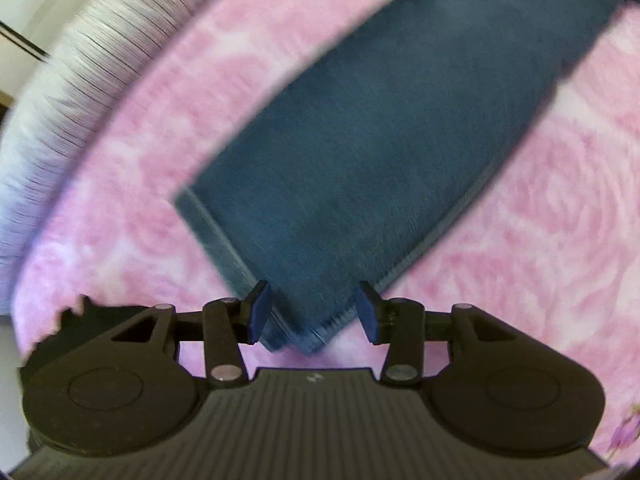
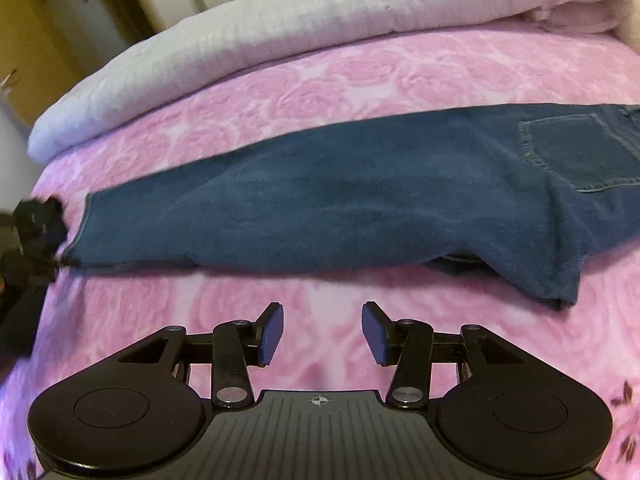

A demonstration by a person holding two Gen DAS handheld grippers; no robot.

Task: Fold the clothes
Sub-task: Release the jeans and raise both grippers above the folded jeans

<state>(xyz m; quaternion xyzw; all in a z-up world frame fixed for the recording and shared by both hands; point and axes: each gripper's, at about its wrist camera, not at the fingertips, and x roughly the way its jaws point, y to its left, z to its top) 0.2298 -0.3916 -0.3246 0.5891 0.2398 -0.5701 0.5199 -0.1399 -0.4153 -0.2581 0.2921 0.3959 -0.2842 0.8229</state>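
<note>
Bed with pink rose blanket point(image 2: 320, 92), white quilt point(image 2: 280, 24) behind | jeans point(image 2: 320, 208) laid flat, legs stacked, ready for folding | left gripper point(image 1: 314, 312) fingers parted astride hem corner, unpinched | right gripper point(image 2: 322, 332) fingers parted, empty, short of jeans.

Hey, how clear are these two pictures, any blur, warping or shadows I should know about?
Left wrist view: motion-smeared, the white quilt streaked, the jeans soft; the left gripper stays sharp. Right wrist view: clearer, pocket stitching on the jeans readable, some smear at the left edge, fisheye bowing the pink rose blanket, a soft shadow under the denim.
</note>
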